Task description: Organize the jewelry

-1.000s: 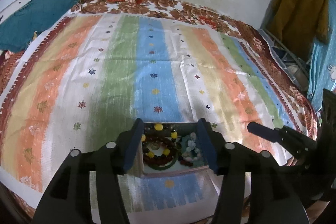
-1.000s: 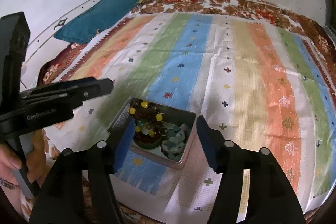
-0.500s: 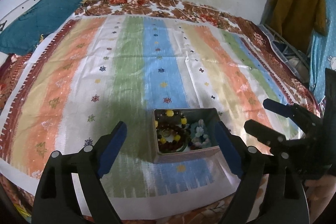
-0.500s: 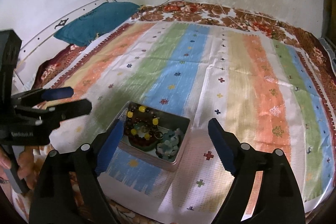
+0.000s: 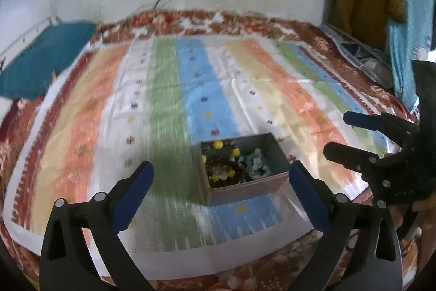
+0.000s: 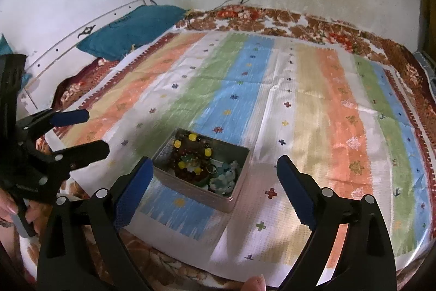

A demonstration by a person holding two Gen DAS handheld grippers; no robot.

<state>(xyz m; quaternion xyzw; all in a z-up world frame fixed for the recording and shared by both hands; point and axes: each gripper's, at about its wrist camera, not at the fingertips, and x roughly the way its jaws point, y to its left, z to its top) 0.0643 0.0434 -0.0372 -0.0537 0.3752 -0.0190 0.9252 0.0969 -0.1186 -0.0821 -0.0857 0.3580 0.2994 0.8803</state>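
Two tools hang spread wide and empty: my left tool (image 5: 219,195) lower left, my right tool (image 6: 214,188) opposite. Between them, low centre of frame on the bed's striped cloth (image 6: 313,100), sits the tin (image 6: 231,198) of bead bracelets (image 6: 190,157). I judge them light, slippery, tangle-prone; best pinched by a raised strand.

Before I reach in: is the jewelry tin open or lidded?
Open. The tin has no lid on; beaded bracelets show inside from above.

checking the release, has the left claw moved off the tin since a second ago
Yes. The left claw has opened and backed away: its fingers, earlier flanking the tin, now stand wide and nearer the mat's front edge.
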